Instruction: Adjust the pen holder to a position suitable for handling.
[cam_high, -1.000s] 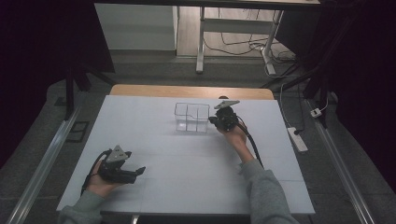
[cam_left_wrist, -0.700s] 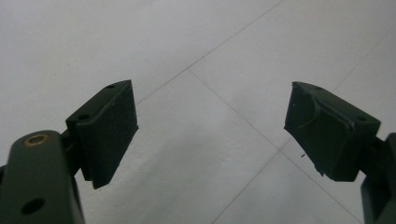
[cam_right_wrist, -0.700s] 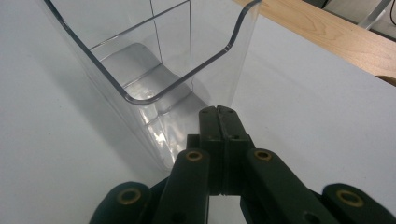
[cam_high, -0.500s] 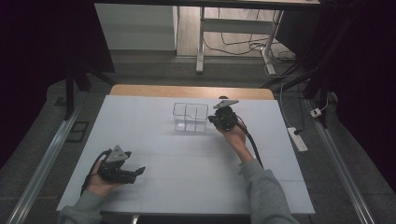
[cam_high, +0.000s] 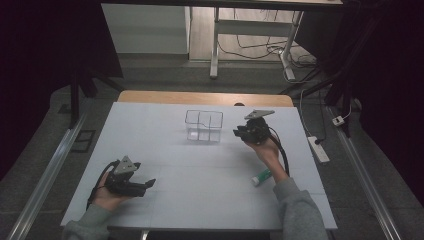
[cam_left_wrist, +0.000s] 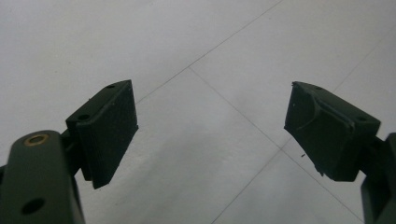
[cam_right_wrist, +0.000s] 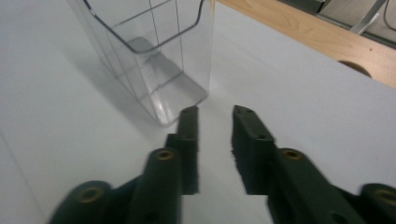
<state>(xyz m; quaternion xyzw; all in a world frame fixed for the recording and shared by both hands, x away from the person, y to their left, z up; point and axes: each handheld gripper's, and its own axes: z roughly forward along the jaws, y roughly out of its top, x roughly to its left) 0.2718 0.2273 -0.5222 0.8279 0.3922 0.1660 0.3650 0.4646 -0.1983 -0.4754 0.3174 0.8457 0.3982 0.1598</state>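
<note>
White table (cam_high: 200, 170), clear organiser (cam_high: 204, 126), right tool (cam_right_wrist: 215, 116) just parted and empty, left tool (cam_left_wrist: 210, 126) apart, possibly a tube (cam_high: 261, 176) overhead.

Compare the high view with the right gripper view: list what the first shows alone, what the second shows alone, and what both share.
High view alone: the left gripper low on the table, and a small tube by the right forearm. Right gripper view alone: the right gripper has its jaws parted with nothing between them; they have just been opening. Shared: the clear container, the white table and its wooden edge.
</note>
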